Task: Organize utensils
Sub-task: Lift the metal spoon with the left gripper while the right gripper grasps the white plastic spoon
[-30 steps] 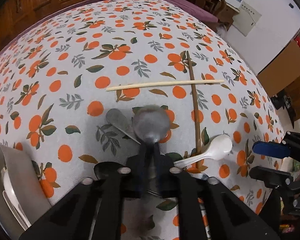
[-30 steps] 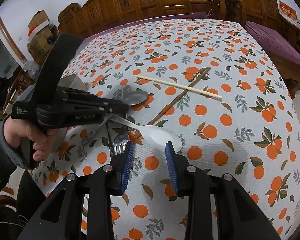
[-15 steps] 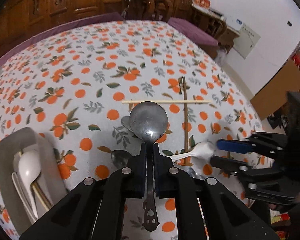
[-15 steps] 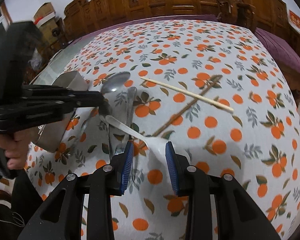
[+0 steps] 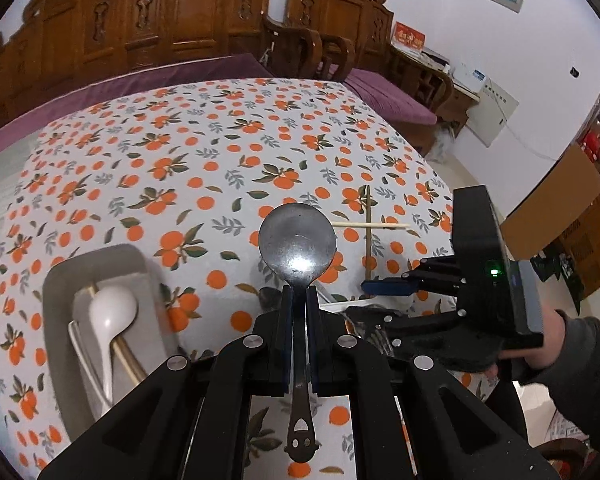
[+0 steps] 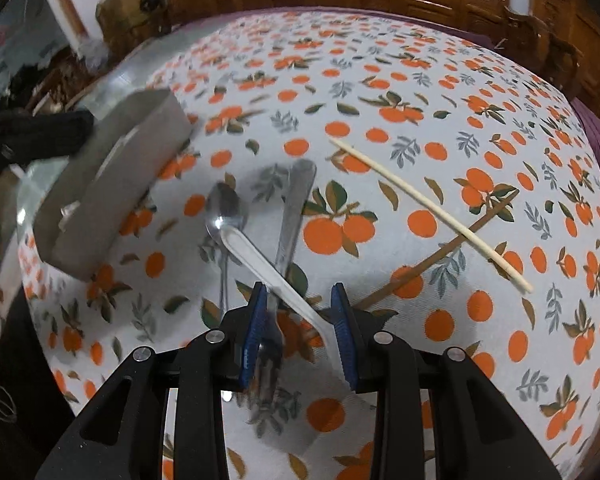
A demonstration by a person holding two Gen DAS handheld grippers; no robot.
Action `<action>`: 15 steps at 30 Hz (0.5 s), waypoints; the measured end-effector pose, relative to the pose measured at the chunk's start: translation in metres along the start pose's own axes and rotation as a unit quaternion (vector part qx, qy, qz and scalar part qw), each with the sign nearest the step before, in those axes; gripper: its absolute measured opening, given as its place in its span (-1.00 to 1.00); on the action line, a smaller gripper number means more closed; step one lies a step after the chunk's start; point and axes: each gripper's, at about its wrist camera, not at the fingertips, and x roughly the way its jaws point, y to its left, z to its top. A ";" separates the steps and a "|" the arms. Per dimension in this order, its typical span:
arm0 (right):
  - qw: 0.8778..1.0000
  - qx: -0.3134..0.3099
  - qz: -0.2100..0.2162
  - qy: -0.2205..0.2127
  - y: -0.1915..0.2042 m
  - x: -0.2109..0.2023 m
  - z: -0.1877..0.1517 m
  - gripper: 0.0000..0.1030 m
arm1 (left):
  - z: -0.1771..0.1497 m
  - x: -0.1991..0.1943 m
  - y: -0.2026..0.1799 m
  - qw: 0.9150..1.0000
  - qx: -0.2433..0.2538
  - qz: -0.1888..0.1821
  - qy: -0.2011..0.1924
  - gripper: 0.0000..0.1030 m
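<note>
Orange-print bench (image 5: 204,152), carved chairs behind. Left gripper (image 5: 298,312) clamped on metal spoon (image 5: 297,240), above bench near tray (image 5: 60,280). Right gripper (image 6: 300,320) half-open astride white spoon (image 6: 260,260). Risk: thin handle pivoting, slipping short of tray.

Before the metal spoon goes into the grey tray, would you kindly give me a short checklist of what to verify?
1. Left gripper shut on the metal spoon: ok, the handle is clamped between the fingers.
2. Spoon lifted off the tablecloth: ok.
3. Room in the grey tray: ok, it holds a white spoon and chopsticks with bare floor beside them.
4. Right gripper out of the way: ok, it is on the far side from the tray.
5. Right gripper holding anything: not ok, its fingers straddle the white spoon handle without pressing.
6. Spoon secure against slipping: cannot tell.
</note>
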 end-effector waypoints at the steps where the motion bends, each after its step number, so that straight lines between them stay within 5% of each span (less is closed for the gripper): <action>1: 1.000 -0.003 0.000 0.001 -0.001 0.000 0.000 -0.31 | -0.001 -0.003 0.001 1.000 -0.002 0.000 -0.002 -0.90; 13: 0.998 0.019 0.038 0.041 -0.002 0.011 0.007 -0.32 | -0.009 -0.026 0.012 1.000 -0.008 0.003 -0.019 -0.90; 15: 0.998 0.030 0.036 0.040 -0.003 0.011 0.008 -0.54 | -0.010 -0.028 0.011 1.000 -0.007 0.004 -0.020 -0.90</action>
